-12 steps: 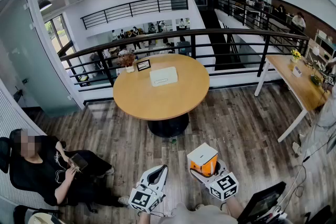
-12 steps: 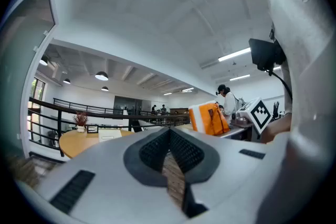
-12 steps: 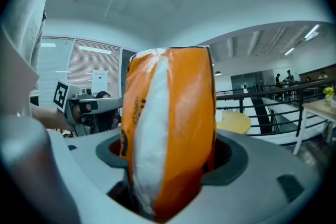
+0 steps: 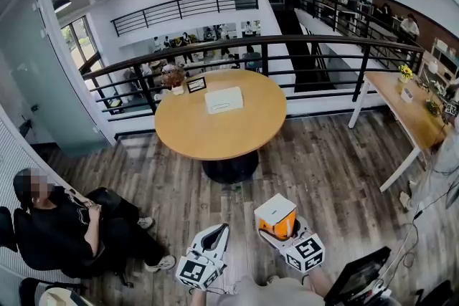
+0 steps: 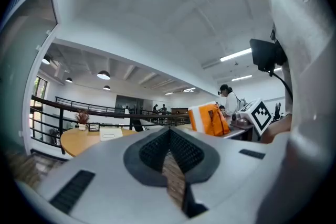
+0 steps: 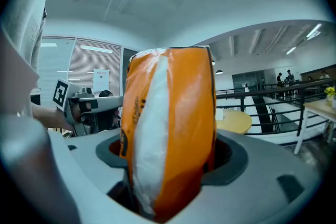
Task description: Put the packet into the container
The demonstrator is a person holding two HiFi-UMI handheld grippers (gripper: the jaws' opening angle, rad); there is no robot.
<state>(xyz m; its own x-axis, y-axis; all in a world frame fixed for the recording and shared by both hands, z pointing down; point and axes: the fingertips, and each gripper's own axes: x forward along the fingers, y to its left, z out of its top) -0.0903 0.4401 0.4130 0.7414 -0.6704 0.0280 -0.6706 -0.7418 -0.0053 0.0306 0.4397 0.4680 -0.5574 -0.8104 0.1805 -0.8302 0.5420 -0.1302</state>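
Packet (image 6: 168,128): puffy, glossy, crinkled plastic, orange and white, standing upright in the jaws, well apart from the table.
Right gripper (image 4: 281,234): jaws spread wide, pressing the packet's 2 sides for carrying.
Left gripper (image 5: 170,136): jaws together, nothing between them, apparently idle.
Container (image 4: 224,100): flat white rectangular box, likely the goal.
Table (image 4: 215,136): round, smooth wood, bearing the container.

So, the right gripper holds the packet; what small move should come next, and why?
Probably carry the right gripper forward toward the round table. Its jaws are closed on the orange packet, and the white container lies on the far half of that table, well ahead of the packet, so nothing can be released yet.
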